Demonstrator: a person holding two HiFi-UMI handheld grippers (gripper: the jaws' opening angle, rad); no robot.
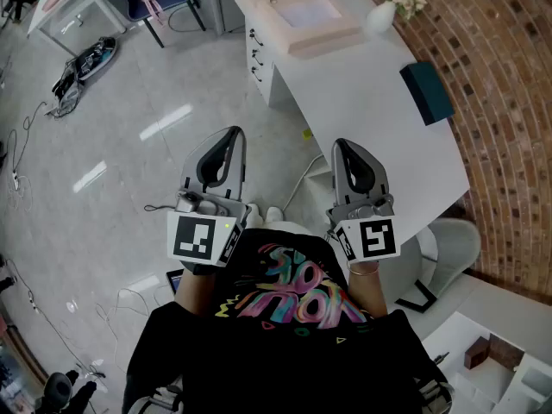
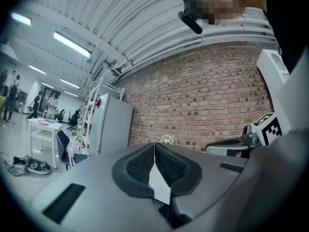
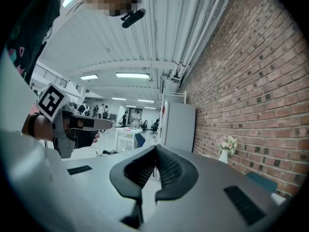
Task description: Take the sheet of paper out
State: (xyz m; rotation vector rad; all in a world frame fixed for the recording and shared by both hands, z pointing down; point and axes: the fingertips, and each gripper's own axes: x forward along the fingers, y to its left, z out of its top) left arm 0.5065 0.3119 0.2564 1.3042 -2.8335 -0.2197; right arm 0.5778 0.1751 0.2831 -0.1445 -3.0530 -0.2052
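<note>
A pale pink flat tray (image 1: 332,33) lies at the far end of the white desk (image 1: 379,136), with a white sheet of paper (image 1: 308,11) in it. In the head view my left gripper (image 1: 231,132) is held level over the floor, to the left of the desk. My right gripper (image 1: 342,143) hovers at the desk's near edge. Both are far from the tray. The left gripper (image 2: 154,144) has its tips touching and holds nothing. My right gripper (image 3: 155,148) is likewise shut and empty.
A white vase with flowers (image 1: 384,11) stands beside the tray, and a dark teal box (image 1: 427,91) lies near the brick wall (image 1: 509,102). Drawers (image 1: 256,54) sit under the desk's far end. A white chair (image 1: 453,244) is at the right; cables and shoes (image 1: 82,63) litter the floor at the left.
</note>
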